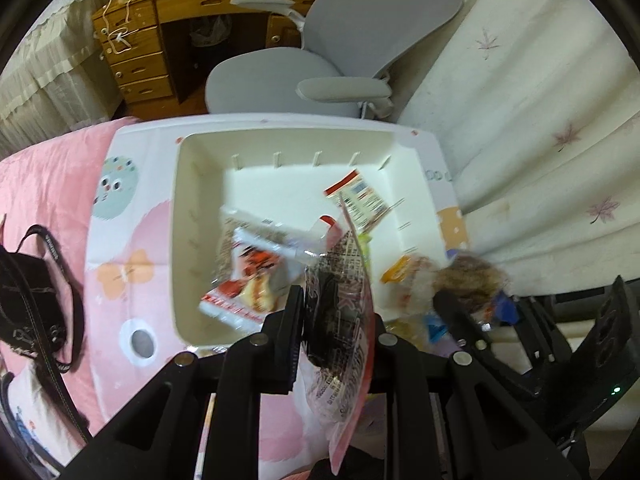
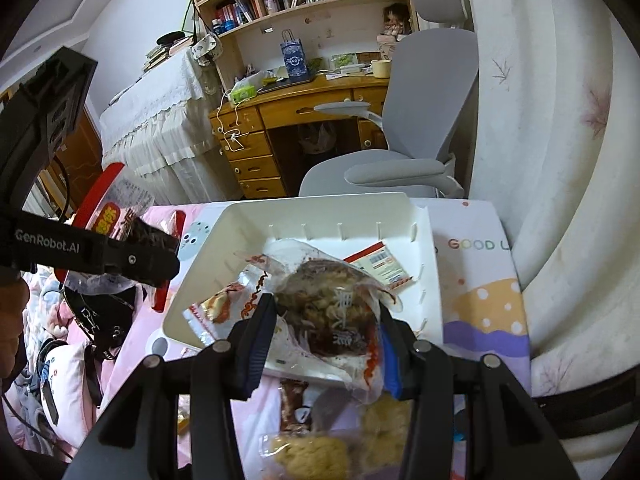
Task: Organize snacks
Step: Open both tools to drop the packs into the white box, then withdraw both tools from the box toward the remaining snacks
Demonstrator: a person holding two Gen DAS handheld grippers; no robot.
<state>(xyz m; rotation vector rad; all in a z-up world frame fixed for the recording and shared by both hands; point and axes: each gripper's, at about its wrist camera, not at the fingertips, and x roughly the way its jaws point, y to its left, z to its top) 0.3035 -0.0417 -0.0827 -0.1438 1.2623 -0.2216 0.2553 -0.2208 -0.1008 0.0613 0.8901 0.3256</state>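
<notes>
The left tool (image 1: 336,312) is nearly closed, pinching a flat red-edged snack packet (image 1: 344,344) that hangs at six o'clock of the white bin (image 1: 188,216). The right tool (image 2: 328,320) stands partly open, its pads pressing a clear bag of dark snacks (image 2: 332,300) held over the bin's near edge. Inside the bin lie a red-and-white packet (image 1: 244,280) and, toward one o'clock, a labelled sachet (image 1: 360,196). More yellow snack bags (image 2: 308,456) rest on the patterned surface (image 2: 488,304) at six o'clock.

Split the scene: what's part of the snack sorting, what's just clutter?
Job: white bin; red-edged packet in left claw; clear packet of dark snack in right claw; packets in the bin.
Clutter: grey chair; wooden desk; black bag.
</notes>
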